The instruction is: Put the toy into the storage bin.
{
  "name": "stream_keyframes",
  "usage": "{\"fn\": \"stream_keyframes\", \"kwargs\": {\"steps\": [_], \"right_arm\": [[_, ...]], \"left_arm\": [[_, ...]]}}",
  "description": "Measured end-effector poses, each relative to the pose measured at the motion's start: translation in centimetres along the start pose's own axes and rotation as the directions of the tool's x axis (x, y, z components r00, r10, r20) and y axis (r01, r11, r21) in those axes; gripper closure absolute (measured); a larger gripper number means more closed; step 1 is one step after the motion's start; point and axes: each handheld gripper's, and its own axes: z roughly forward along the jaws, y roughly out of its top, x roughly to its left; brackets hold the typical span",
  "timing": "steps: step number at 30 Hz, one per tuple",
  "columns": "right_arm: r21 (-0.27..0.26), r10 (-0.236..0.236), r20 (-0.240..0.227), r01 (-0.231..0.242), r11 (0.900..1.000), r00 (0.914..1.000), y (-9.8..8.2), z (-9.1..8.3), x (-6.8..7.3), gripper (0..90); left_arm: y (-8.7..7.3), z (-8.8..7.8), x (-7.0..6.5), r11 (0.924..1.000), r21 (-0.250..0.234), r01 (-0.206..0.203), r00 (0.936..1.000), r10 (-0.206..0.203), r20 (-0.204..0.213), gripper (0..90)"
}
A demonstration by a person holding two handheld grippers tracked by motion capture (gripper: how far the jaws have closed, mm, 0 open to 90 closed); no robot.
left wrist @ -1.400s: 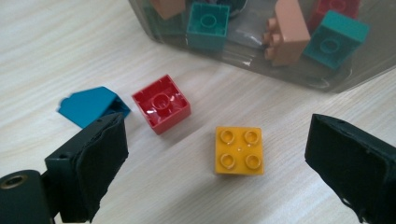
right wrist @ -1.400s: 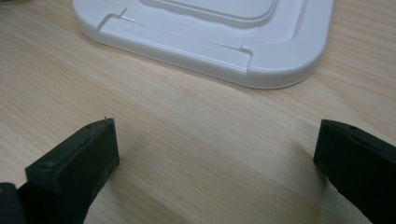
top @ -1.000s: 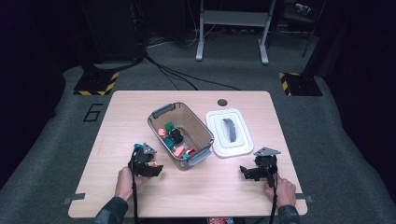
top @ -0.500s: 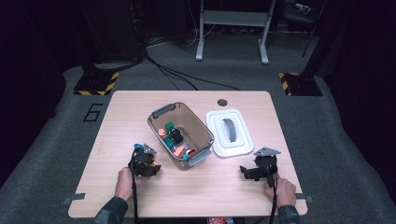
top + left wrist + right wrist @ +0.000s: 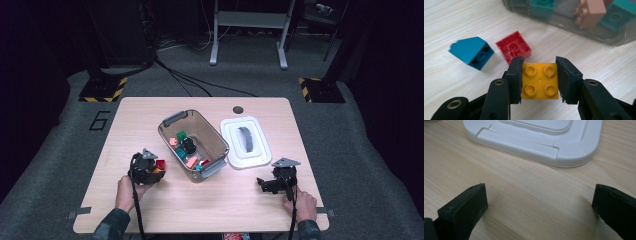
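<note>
**Left gripper clamps a yellow brick beside the bin**

The left gripper (image 5: 539, 82) has just been closing its jaws, and the black pads now press on both sides of a square yellow plastic building brick with four studs (image 5: 539, 81), studs facing the camera. Just beyond the jaws, on the pale wooden table (image 5: 454, 22), lies a red plastic square brick (image 5: 513, 48), hollow side up, close to the left jaw tip. Farther to that jaw's left sits a teal sloped plastic brick (image 5: 471, 52), tipped on its side, apart from the red one. Ahead and to the right stands the clear plastic storage bin with grey handles (image 5: 194, 145), holding teal, pink and other coloured bricks. In the high view the left gripper (image 5: 150, 170) sits just beside the bin's near left corner.

The right gripper (image 5: 539, 202) rests with its jaws spread wide and only bare table between them. Straight ahead of it, a short way off, lies the white plastic bin lid (image 5: 536, 137), flat on the table, its rounded rim facing the jaws.
</note>
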Motion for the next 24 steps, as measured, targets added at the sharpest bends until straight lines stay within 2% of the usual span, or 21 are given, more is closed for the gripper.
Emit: {"fn": "stream_keyframes", "kwargs": {"steps": [9,19,24], "right_arm": [[0.000,0.000,0.000,0.000,1.000,1.0000,0.0,0.0,0.0,0.0],[0.000,0.000,0.000,0.000,1.000,1.0000,0.0,0.0,0.0,0.0],[0.000,0.000,0.000,0.000,1.000,1.0000,0.0,0.0,0.0,0.0]], "left_arm": [[1.0,-2.3,0.9,0.9982,-0.055,0.023,0.9996,-0.023,-0.014,58.8],[2.8,-4.7,1.5,0.9949,-0.099,0.017,0.9990,-0.021,-0.040,58.8],[4.0,-5.8,1.5,0.9908,-0.135,0.010,0.9983,-0.017,-0.055,58.8]]}}
